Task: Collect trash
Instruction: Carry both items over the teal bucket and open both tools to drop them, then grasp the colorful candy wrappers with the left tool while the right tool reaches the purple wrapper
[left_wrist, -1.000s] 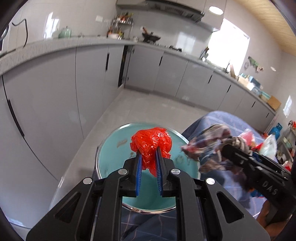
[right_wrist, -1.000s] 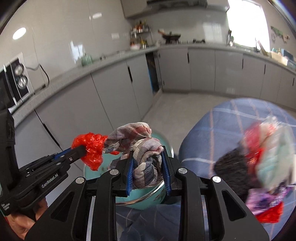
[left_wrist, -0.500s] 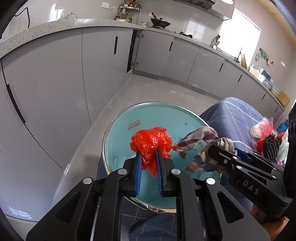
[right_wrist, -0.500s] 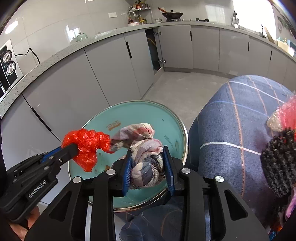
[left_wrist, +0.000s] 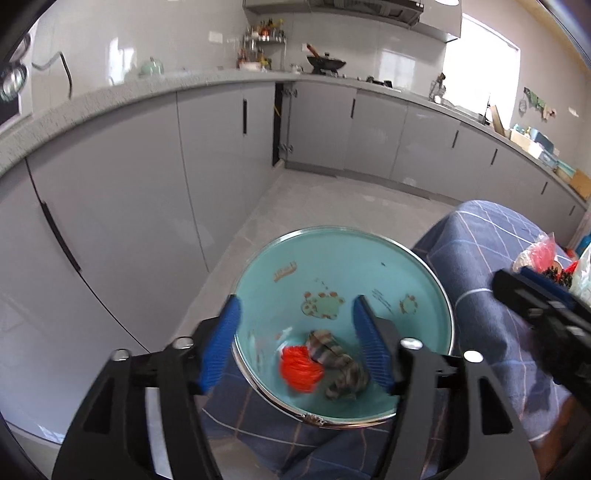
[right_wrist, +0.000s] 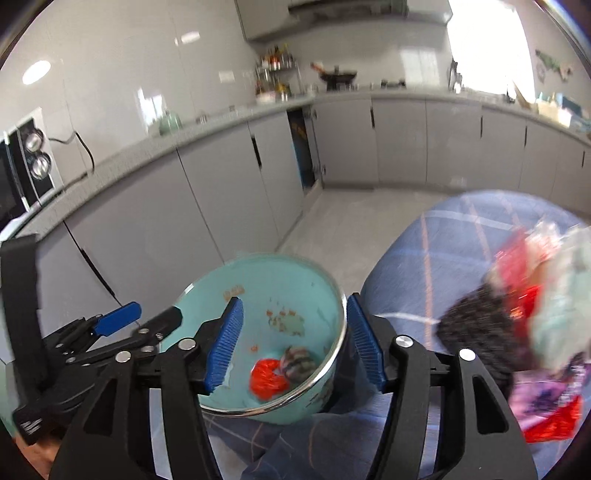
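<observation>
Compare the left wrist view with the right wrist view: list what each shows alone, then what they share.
Left wrist only: the cartoon animal prints on the basin floor appear sharply; the right hand-held gripper is visible only in part.
Right wrist only: the microwave, the open left hand-held gripper, and the black knitted item in the trash pile.
Both: the teal basin holding the red plastic bag and the plaid cloth, beside the blue checked tablecloth.

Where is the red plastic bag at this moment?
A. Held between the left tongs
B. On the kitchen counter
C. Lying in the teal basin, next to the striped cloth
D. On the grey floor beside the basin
C: the red plastic bag lies at the bottom of the teal basin, right beside the striped cloth, and both tongs are open and hold nothing.
</observation>
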